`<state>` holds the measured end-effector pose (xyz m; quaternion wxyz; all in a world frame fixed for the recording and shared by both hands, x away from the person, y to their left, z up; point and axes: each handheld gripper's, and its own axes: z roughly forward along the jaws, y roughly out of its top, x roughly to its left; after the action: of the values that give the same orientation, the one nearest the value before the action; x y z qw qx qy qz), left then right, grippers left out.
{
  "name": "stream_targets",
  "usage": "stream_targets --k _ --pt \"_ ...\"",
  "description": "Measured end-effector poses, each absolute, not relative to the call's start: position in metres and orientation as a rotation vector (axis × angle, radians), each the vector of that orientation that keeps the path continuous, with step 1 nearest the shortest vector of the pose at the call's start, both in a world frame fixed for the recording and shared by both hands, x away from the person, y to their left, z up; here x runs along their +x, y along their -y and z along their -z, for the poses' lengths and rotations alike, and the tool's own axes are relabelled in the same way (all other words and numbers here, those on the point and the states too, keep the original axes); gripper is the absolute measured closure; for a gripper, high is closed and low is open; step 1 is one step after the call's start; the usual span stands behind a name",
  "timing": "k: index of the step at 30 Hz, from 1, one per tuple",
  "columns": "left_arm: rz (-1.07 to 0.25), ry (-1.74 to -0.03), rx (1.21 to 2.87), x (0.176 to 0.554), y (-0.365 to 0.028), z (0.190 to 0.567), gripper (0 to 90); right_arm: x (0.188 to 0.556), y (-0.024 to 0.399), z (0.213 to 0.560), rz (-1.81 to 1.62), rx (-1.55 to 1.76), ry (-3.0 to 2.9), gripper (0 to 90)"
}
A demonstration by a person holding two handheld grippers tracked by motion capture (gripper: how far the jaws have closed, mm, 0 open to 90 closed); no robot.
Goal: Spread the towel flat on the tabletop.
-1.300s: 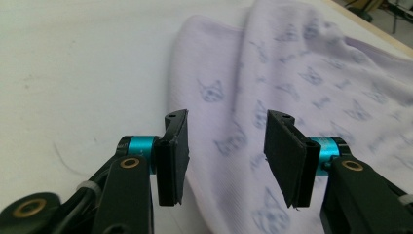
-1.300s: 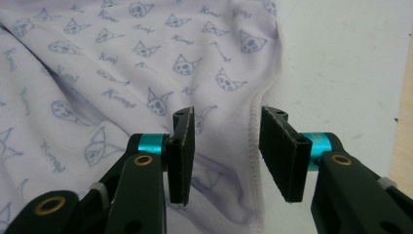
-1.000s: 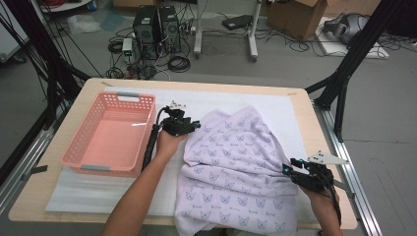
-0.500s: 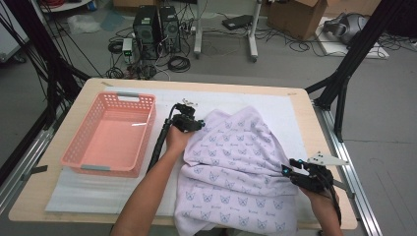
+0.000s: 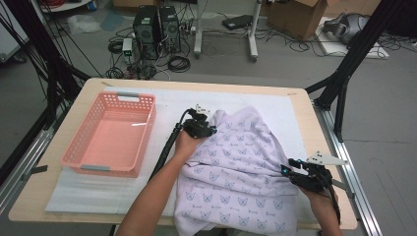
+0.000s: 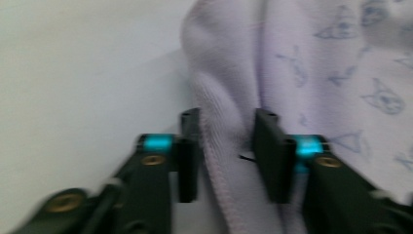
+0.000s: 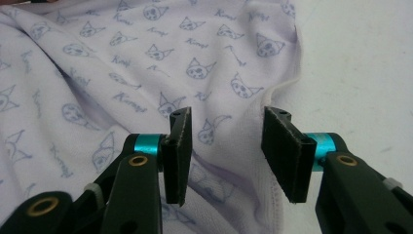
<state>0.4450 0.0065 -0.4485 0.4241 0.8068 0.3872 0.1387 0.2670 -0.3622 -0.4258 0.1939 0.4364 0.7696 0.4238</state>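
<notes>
Currently lilac printed garment (image 5: 241,172) spread on white mat (image 5: 295,118) at table's right half, beside pink basket (image 5: 110,135). Left gripper (image 6: 226,146) jaws just narrowed around far hem fold, cloth between pads. Right gripper (image 7: 226,153) half open, near hem straddled, not pinched. Fabric judged soft, light, limp; stitched hem best gripped.
</notes>
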Motion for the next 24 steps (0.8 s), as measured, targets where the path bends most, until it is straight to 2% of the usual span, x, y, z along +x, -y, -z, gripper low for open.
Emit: stream_targets --k 2,4,7,12,13,15,18,21,24 --pt "-0.407 -1.007 2.014 0.444 -0.008 0.445 83.9 0.267 0.362 0.426 -1.188 1.225 -2.158 54.0" --pt "-0.426 -1.116 1.947 0.447 -0.019 0.439 84.3 0.266 0.362 0.426 -1.188 1.228 -2.154 53.9" --pt "-0.531 -1.195 1.862 0.446 -0.040 0.426 84.5 0.267 0.363 0.426 -1.187 1.239 -2.142 54.0" --pt "-0.546 -1.295 1.802 0.443 -0.072 0.421 83.2 0.279 0.364 0.424 -1.183 1.273 -2.101 54.0" --pt "-0.533 -1.313 1.798 0.443 -0.075 0.422 81.3 0.284 0.363 0.423 -1.182 1.284 -2.094 54.0" --pt "-0.497 -1.343 1.792 0.443 -0.081 0.423 66.6 0.298 0.360 0.420 -1.162 1.284 -2.086 53.9" --pt "-0.464 -1.351 1.803 0.444 -0.083 0.424 54.8 0.325 0.354 0.415 -1.153 1.315 -2.068 53.8" --pt "-0.430 -1.360 1.840 0.444 -0.079 0.429 48.6 0.354 0.347 0.413 -1.084 1.339 -2.069 56.2" --pt "-0.417 -1.345 1.866 0.443 -0.074 0.436 47.7 0.379 0.340 0.416 -1.031 1.366 -2.085 60.4"
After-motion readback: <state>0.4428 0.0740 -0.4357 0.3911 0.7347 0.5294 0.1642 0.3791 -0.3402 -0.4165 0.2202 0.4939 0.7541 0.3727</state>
